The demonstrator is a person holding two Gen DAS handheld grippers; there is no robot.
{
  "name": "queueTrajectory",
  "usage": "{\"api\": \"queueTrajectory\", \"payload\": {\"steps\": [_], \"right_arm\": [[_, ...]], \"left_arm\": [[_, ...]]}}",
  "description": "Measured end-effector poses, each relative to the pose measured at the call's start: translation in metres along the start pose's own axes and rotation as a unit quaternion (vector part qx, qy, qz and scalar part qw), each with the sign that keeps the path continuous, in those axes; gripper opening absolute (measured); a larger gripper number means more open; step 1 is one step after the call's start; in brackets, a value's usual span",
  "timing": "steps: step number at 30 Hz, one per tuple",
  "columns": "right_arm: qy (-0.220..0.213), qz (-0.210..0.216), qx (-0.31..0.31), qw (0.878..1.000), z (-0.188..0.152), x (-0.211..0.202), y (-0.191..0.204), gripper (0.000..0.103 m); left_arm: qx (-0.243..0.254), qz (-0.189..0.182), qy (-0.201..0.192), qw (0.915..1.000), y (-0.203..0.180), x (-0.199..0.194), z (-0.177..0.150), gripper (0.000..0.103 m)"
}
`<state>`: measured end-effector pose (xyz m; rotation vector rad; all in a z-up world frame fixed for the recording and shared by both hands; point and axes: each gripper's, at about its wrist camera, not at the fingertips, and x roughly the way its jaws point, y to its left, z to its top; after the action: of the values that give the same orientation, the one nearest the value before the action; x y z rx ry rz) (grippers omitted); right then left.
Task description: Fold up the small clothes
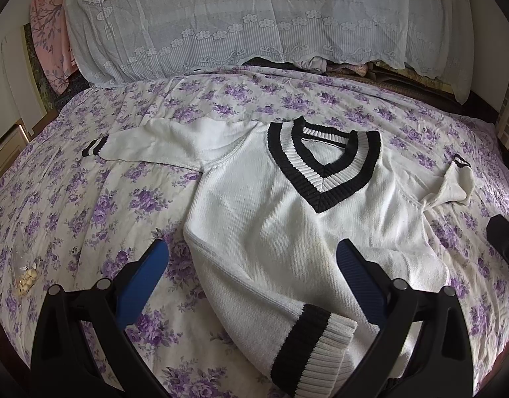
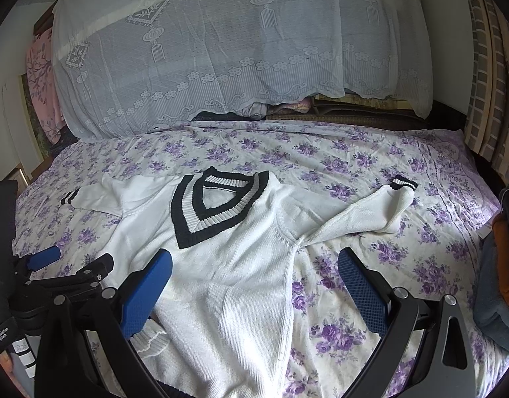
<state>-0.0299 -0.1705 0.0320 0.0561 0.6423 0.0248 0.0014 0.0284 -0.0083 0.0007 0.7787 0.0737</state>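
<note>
A white knit sweater (image 1: 271, 219) with a black-and-white V-neck collar (image 1: 324, 169) lies face up on the floral bedspread (image 1: 88, 205). Its left sleeve (image 1: 148, 142) lies stretched out; its right sleeve (image 1: 453, 185) is bent, cuff up. The striped hem (image 1: 314, 345) is turned up near the camera. My left gripper (image 1: 253, 248) is open and empty, over the sweater's lower left part. The sweater also shows in the right wrist view (image 2: 228, 265). My right gripper (image 2: 254, 258) is open and empty over its lower right edge. The left gripper's fingers (image 2: 45, 257) show at the left.
A lace-covered pile (image 1: 254, 23) stands along the bed's far side, with pink fabric (image 1: 48, 33) to its left. A small bag of pale round pieces (image 1: 25, 275) lies on the bedspread at left. Folded clothes (image 2: 500, 282) sit at the right edge.
</note>
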Motion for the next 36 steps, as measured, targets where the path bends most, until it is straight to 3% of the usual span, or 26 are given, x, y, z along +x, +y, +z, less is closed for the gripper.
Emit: {"api": "queueTrajectory", "payload": {"steps": [5, 12, 14, 18, 21, 24, 26, 30, 32, 34, 36], "right_arm": [[0.007, -0.006, -0.005, 1.0, -0.005, 0.008, 0.003, 0.1], [0.065, -0.042, 0.004, 0.997, -0.024, 0.057, -0.012, 0.1], [0.049, -0.054, 0.002, 0.997, -0.031, 0.073, -0.026, 0.1], [0.074, -0.058, 0.005, 0.996, -0.044, 0.094, -0.041, 0.1], [0.101, -0.058, 0.004, 0.993, -0.057, 0.103, -0.047, 0.1], [0.143, -0.056, 0.007, 0.988, -0.068, 0.107, -0.055, 0.1], [0.163, -0.029, 0.031, 0.986, -0.077, 0.115, -0.061, 0.1], [0.129, -0.013, 0.038, 0.991, -0.091, 0.111, -0.057, 0.1], [0.134, -0.007, 0.044, 0.99, -0.09, 0.112, -0.058, 0.1], [0.13, -0.002, 0.047, 0.99, -0.089, 0.11, -0.061, 0.1], [0.127, -0.006, 0.043, 0.991, -0.088, 0.11, -0.062, 0.1]], "left_arm": [[0.006, 0.002, 0.013, 0.9999, -0.002, 0.01, -0.003, 0.098], [0.002, -0.026, 0.092, 0.9954, 0.002, 0.05, -0.013, 0.098], [0.026, -0.016, 0.098, 0.9948, -0.007, 0.06, -0.016, 0.098], [0.051, -0.008, 0.13, 0.9901, -0.014, 0.084, -0.023, 0.098], [0.044, -0.006, 0.16, 0.9861, 0.002, 0.102, -0.037, 0.099], [0.002, -0.067, 0.163, 0.9843, 0.033, 0.103, -0.048, 0.099], [0.012, -0.098, 0.151, 0.9836, 0.048, 0.096, -0.055, 0.099], [0.016, -0.137, 0.136, 0.9811, 0.063, 0.084, -0.066, 0.099], [0.014, -0.14, 0.141, 0.98, 0.064, 0.08, -0.065, 0.099], [-0.017, -0.162, 0.157, 0.9741, 0.072, 0.078, -0.059, 0.098], [-0.044, -0.215, 0.166, 0.9614, 0.075, 0.069, -0.051, 0.098]]}}
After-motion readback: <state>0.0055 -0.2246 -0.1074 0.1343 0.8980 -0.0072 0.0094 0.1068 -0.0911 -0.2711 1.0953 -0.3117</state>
